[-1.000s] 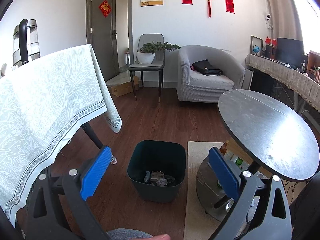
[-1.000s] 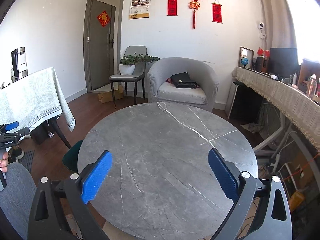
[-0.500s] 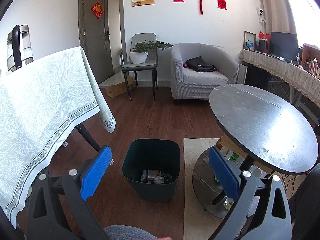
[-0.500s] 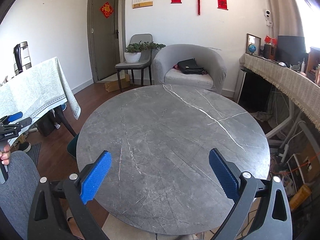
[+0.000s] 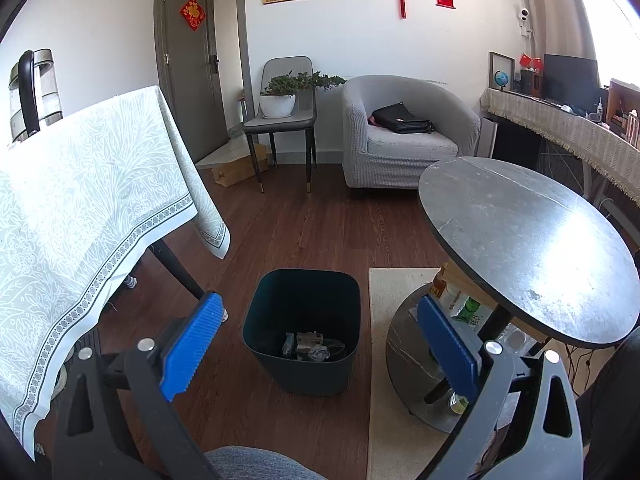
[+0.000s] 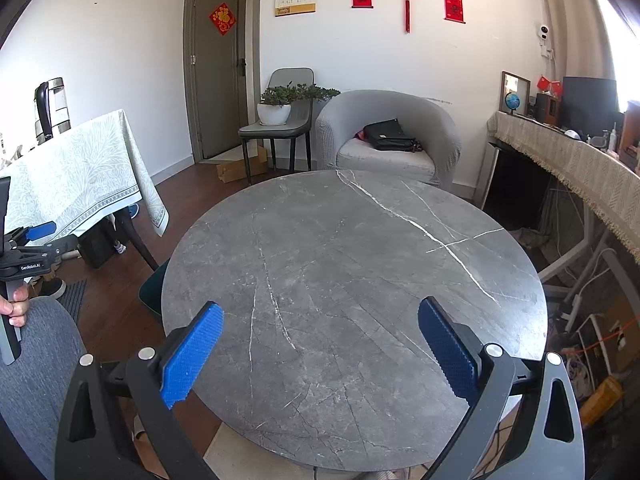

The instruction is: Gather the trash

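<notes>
The left gripper [image 5: 318, 342] hangs above the wooden floor [image 5: 312, 224] with its blue pads spread wide and nothing between them. Just beyond it a dark bin [image 5: 302, 320] stands on the floor, beside the rug, with crumpled trash [image 5: 310, 350] at its bottom. The right gripper [image 6: 320, 346], also spread apart and empty, hovers over the near edge of the round grey worktop [image 6: 352, 264]. A grey armchair [image 6: 390, 136] sits against the far wall.
</notes>
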Demonstrator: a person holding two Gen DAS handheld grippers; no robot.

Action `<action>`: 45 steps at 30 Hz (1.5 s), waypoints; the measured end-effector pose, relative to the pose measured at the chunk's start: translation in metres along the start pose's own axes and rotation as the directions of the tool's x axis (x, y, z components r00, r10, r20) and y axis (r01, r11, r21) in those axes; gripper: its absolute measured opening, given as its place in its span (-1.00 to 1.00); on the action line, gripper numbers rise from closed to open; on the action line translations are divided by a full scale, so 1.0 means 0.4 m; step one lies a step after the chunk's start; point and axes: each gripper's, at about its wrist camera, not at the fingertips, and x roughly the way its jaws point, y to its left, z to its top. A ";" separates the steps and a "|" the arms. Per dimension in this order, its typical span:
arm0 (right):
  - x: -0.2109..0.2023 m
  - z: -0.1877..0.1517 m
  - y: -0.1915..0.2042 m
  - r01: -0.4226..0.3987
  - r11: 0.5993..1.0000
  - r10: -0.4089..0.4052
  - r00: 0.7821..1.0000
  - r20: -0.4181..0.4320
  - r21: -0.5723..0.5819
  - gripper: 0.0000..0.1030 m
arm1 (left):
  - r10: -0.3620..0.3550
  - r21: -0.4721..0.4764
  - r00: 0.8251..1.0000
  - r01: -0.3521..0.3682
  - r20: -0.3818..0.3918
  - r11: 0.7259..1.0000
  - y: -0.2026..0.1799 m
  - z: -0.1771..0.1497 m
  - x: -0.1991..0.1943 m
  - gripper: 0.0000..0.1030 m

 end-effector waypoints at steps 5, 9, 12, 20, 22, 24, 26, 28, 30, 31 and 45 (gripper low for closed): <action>0.000 0.001 -0.001 0.001 1.000 -0.001 1.000 -0.001 0.001 0.92 | -0.003 -0.006 1.000 0.003 -0.001 1.000 0.001 -0.001 0.000 0.93; -0.001 0.001 -0.001 0.002 1.000 -0.002 1.000 0.002 0.002 0.92 | -0.001 -0.008 1.000 0.001 -0.002 1.000 0.001 -0.001 0.002 0.93; -0.003 0.001 0.001 0.003 1.000 -0.003 1.000 0.005 0.003 0.92 | -0.003 -0.011 1.000 0.003 -0.005 1.000 0.002 0.000 0.003 0.93; -0.003 0.001 0.000 0.003 1.000 -0.003 1.000 0.004 0.003 0.92 | 0.004 -0.016 1.000 -0.004 -0.008 1.000 0.000 -0.001 0.005 0.93; -0.004 0.001 0.001 0.003 1.000 -0.003 1.000 0.004 0.001 0.92 | 0.003 -0.013 1.000 -0.003 -0.008 1.000 -0.001 0.000 0.006 0.93; -0.005 0.000 0.003 0.005 1.000 -0.005 1.000 0.003 -0.002 0.92 | 0.002 -0.010 1.000 -0.002 -0.008 1.000 -0.004 0.000 0.007 0.93; -0.005 0.000 0.005 0.008 1.000 -0.008 1.000 0.003 -0.007 0.92 | 0.001 -0.011 1.000 -0.001 -0.009 1.000 -0.004 0.001 0.008 0.93; -0.006 -0.002 0.007 0.010 1.000 -0.010 1.000 0.001 -0.011 0.92 | 0.000 -0.014 1.000 0.000 -0.009 1.000 -0.003 0.001 0.008 0.93; -0.007 -0.003 0.008 0.011 1.000 -0.011 1.000 0.000 -0.014 0.92 | -0.001 -0.015 1.000 0.001 -0.009 1.000 -0.004 0.000 0.009 0.93; -0.006 -0.003 0.009 0.012 1.000 -0.012 1.000 0.000 -0.015 0.92 | 0.000 -0.016 1.000 0.000 -0.010 1.000 -0.005 0.000 0.009 0.93; -0.006 -0.003 0.010 0.012 1.000 -0.012 1.000 0.000 -0.014 0.92 | -0.012 -0.035 1.000 0.011 -0.020 0.999 0.003 -0.004 0.014 0.93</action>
